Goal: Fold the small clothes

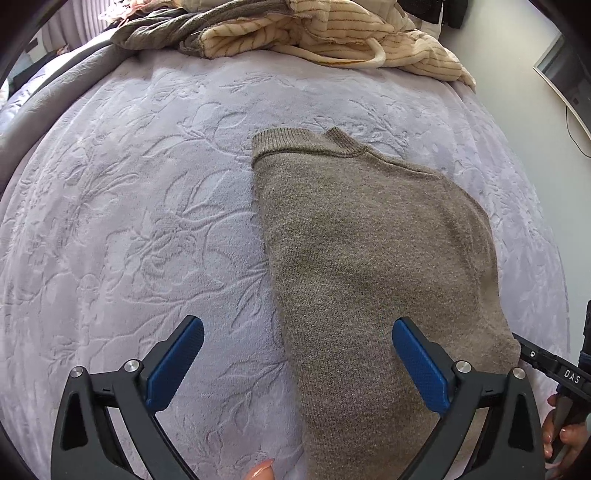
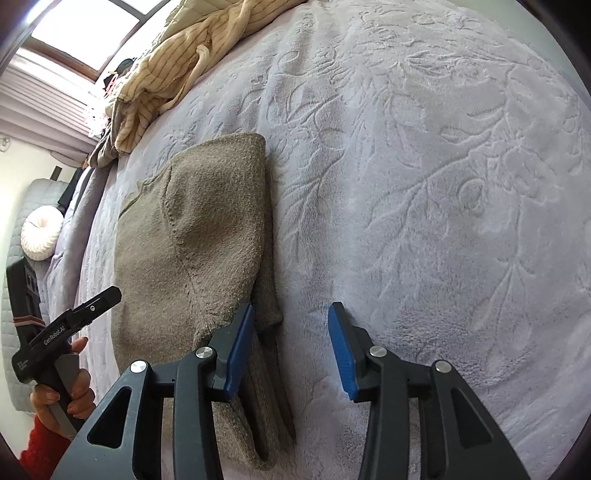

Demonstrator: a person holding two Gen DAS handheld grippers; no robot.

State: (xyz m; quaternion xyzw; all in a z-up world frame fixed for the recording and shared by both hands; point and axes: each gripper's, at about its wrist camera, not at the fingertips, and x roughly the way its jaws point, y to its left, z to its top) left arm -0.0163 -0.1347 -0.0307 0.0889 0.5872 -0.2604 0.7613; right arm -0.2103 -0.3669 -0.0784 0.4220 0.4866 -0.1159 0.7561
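item: left gripper (image 1: 297, 363), black frame with blue ribbed pads, jaws standing wide apart and holding nothing; it is hovering over the near left edge of the sweater, one finger above bare blanket, the other above the knit.

item: right gripper (image 2: 291, 347), same build, jaws spread and empty; its left pad is sitting just at the sweater's right folded edge, its right pad over blanket only.

item: taupe knit sweater (image 1: 369, 258), lying flat on the blanket between the two grippers, already folded lengthwise into a narrow panel. its long axis is running straight away from both grippers, hem end near, ribbed collar far. the right edge is showing stacked layers (a sleeve tucked in, seemingly), soft, fuzzy, likely to sag if lifted by one corner. both grippers are sitting about equally near the hem end, so the next fold, judged from this, is calling for carrying that end toward the collar.

item: lavender blanket (image 1: 129, 221), plush, embossed with leaves and flowers.

item: pile of unfolded clothes (image 1: 332, 33), cream pinstriped fabric with a drawstring plus a grey piece, lying at the far edge, well apart from the sweater.
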